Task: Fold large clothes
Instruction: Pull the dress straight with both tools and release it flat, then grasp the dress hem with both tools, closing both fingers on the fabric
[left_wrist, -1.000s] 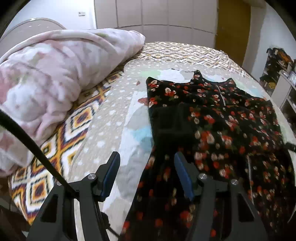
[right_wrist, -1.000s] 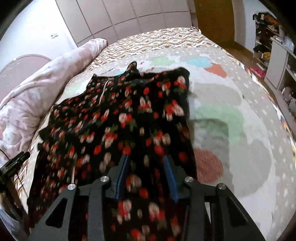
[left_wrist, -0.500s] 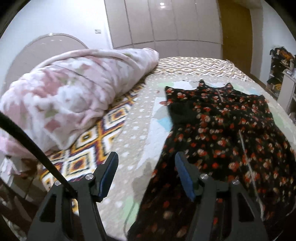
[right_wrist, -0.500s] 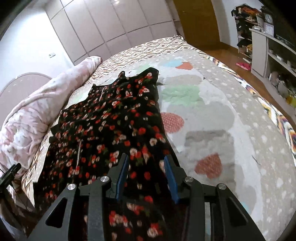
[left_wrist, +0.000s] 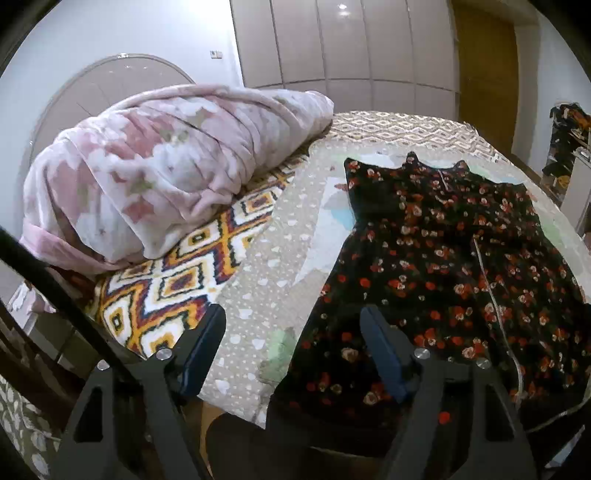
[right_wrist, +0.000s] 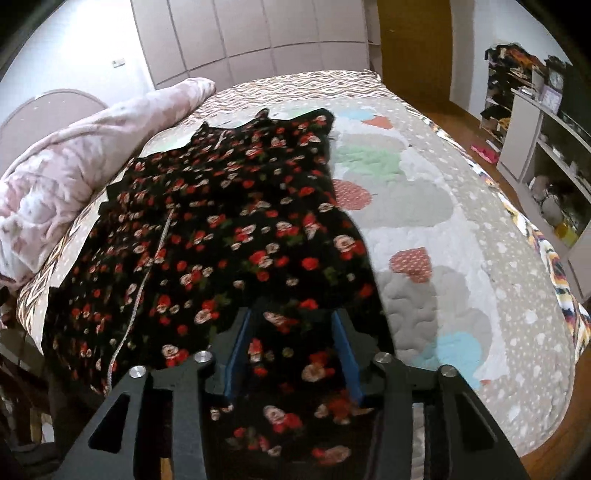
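A rolled pink blanket (left_wrist: 155, 162) is lying along the far left of the bed (left_wrist: 258, 280). Just right of it, the left gripper (left_wrist: 291, 343) is hovering with its jaws spread wide and nothing between them, above the dress's near left edge. The black floral dress (right_wrist: 221, 229) is lying flat on the heart-patterned quilt (right_wrist: 443, 258), hem hanging over the near edge. The right gripper (right_wrist: 291, 354) is poised over the hem with jaws parted, fabric showing between them; whether they are touching it, I cannot tell.

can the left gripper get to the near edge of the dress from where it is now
Probably yes. The left gripper is open and points at the dress, whose near hem hangs over the bed's edge right by its inner finger. Nothing lies between them.
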